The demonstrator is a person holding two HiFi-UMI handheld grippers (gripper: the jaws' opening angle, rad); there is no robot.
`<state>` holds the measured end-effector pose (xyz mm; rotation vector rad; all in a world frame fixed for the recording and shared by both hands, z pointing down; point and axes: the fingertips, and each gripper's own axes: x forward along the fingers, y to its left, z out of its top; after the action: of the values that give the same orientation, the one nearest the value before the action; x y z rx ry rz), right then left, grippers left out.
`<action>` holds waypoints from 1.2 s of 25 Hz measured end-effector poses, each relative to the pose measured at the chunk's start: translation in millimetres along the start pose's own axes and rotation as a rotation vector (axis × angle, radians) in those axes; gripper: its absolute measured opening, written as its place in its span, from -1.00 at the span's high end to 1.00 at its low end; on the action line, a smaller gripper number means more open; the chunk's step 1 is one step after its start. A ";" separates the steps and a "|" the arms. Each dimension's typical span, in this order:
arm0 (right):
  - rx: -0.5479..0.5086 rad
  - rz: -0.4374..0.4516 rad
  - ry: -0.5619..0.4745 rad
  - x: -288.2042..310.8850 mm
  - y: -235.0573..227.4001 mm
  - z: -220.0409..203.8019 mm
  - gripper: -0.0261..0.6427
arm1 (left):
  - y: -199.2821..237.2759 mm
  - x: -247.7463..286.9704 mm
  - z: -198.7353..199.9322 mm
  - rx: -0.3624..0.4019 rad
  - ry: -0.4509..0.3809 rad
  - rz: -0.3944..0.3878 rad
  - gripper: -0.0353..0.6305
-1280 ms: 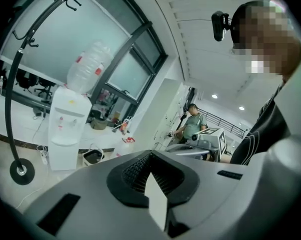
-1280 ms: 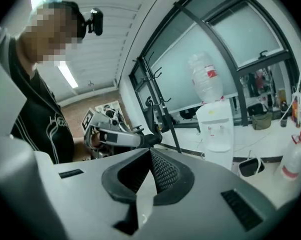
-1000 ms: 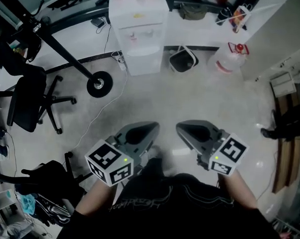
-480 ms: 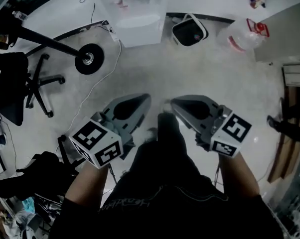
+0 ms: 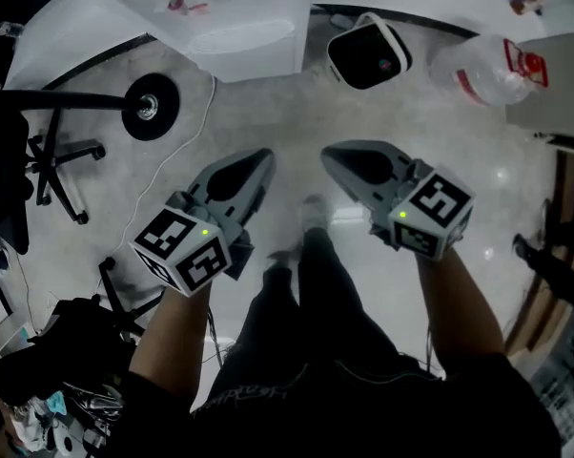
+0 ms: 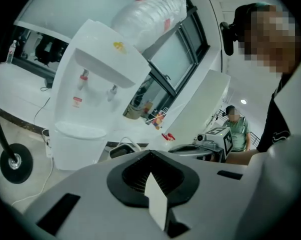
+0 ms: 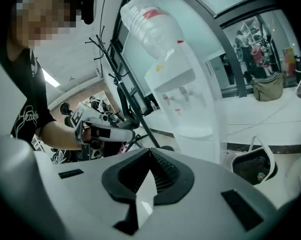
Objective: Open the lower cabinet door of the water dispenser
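The 2 grey plastic fingers of the left gripper (image 5: 260, 160) are pressed together with nothing between them. The 2 fingers of the right gripper (image 5: 331, 155) are pressed together the same way. Both grippers point forward and a bit down, side by side above the person's black trousers. Each one has a black-and-white marker cube at its back end. The tall white plastic water dispenser (image 6: 93, 99) stands ahead, well apart from both grippers. A clear ribbed water bottle (image 6: 150, 11) sits upside down on top of it. Its lower cabinet door (image 6: 71, 151) is the smooth, flat white front under the drip tray, and it looks shut. I think the step now is getting close to that door. To do it well, go low so the fingers line up with the door. Then find its edge or handle, which I cannot see from here. Open the fingers a little, grip it, and pull slowly in a curve so the dispenser does not tip or slide. The floor (image 5: 268, 122) is grey, hard and shiny. Near the dispenser are a white bin with a black inside (image 5: 368, 53) and a round black stand foot (image 5: 149, 108).
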<state>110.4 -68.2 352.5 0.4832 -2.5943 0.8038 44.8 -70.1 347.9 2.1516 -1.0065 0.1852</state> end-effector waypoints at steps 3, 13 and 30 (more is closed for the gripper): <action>-0.006 -0.023 -0.003 11.7 -43.0 -1.6 0.88 | 19.7 28.0 2.8 0.008 -0.010 0.029 0.90; 0.157 -0.107 -0.050 53.4 -130.0 -29.4 0.88 | 87.1 84.8 -21.7 -0.007 0.024 0.054 0.89; 0.105 -0.235 0.004 148.0 -218.2 -63.4 0.87 | 195.0 90.4 -61.7 -0.047 0.108 0.116 0.89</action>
<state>91.0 -231.0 568.4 0.7997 -2.4405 0.8598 -21.9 -164.4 539.4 2.0198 -1.0634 0.3271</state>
